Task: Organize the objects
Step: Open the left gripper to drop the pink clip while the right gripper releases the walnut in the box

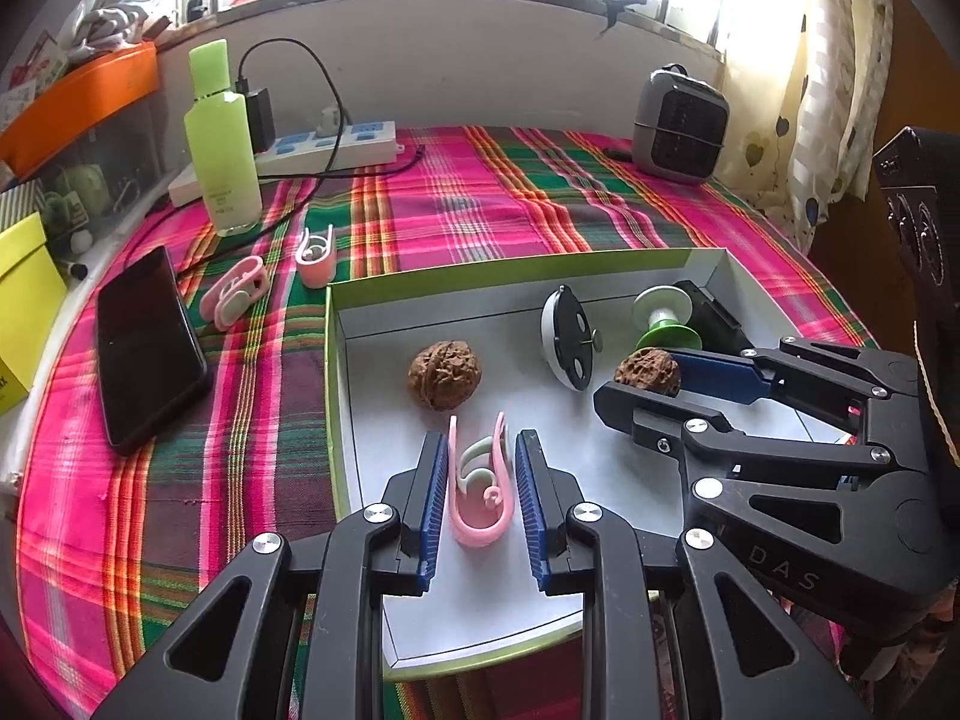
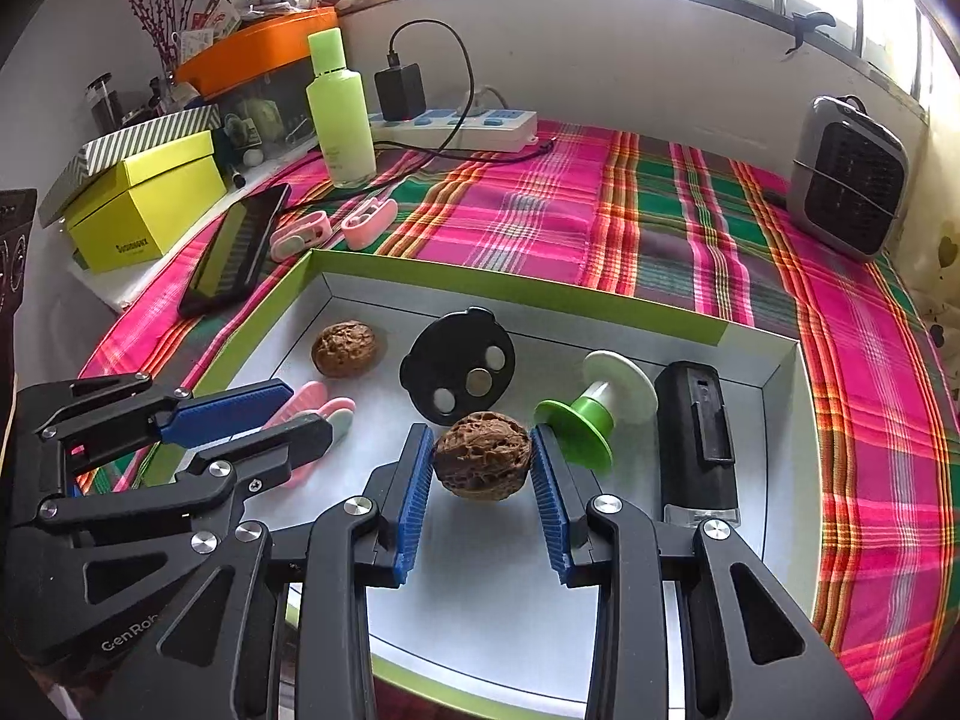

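left wrist view: pink clip [image 1: 480, 495] and a walnut [image 2: 483, 463] held over the tray [image 1: 540, 267], one in each gripper.
the clip sits upright between the left gripper [image 1: 480, 468] pads, its long axis running along the fingers, open prongs pointing away; the jaws are narrow and closed on it. the right gripper [image 2: 483, 468] clamps the walnut at a medium gap, just beside the green spool [image 2: 579, 420] and in front of the black disc [image 2: 459, 366]. both loads hang over the tray floor, so each hand is already at its own drop spot. a second walnut [image 1: 444, 375] lies ahead of the clip. two more clips [image 1: 315, 258] wait on the cloth beyond the tray, nearer the left hand.
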A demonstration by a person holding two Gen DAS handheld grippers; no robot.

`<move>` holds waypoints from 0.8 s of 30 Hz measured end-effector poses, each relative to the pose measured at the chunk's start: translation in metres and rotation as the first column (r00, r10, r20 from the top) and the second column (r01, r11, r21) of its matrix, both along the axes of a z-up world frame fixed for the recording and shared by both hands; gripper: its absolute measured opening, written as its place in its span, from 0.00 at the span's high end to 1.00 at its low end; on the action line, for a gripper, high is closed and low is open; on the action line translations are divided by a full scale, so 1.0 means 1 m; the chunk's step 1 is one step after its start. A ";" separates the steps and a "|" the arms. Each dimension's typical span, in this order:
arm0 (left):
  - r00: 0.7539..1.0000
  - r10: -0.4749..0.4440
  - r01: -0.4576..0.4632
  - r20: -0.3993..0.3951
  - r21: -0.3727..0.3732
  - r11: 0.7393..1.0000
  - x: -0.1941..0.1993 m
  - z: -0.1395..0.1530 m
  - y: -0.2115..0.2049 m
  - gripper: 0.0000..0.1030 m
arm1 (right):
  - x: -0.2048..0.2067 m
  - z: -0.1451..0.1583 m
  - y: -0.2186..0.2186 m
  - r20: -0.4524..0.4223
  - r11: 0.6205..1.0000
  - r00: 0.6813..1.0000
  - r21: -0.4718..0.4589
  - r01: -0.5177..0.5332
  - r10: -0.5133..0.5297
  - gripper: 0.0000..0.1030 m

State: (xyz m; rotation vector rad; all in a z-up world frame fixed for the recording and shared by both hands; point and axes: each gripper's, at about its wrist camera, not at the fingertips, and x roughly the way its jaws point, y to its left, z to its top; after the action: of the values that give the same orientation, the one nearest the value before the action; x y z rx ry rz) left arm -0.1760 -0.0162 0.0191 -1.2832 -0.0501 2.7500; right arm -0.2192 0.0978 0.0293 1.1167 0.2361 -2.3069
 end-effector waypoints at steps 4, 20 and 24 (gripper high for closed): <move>1.000 -0.003 0.003 0.004 0.000 1.000 -0.001 -0.002 0.001 0.79 | -0.002 -0.001 0.000 0.002 1.000 1.000 -0.003 0.004 -0.004 0.66; 1.000 -0.002 0.002 0.006 0.010 1.000 -0.001 -0.001 -0.001 0.79 | -0.003 -0.004 -0.001 0.016 1.000 1.000 0.011 0.009 -0.009 0.66; 1.000 -0.003 0.003 0.006 0.011 1.000 0.000 -0.001 -0.001 0.79 | -0.002 -0.003 -0.001 0.007 1.000 1.000 0.011 0.013 -0.013 0.66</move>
State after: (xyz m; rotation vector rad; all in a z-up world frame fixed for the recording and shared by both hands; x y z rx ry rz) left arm -0.1760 -0.0176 0.0177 -1.2876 -0.0643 2.7395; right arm -0.2210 0.0971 0.0263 1.1351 0.2396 -2.3154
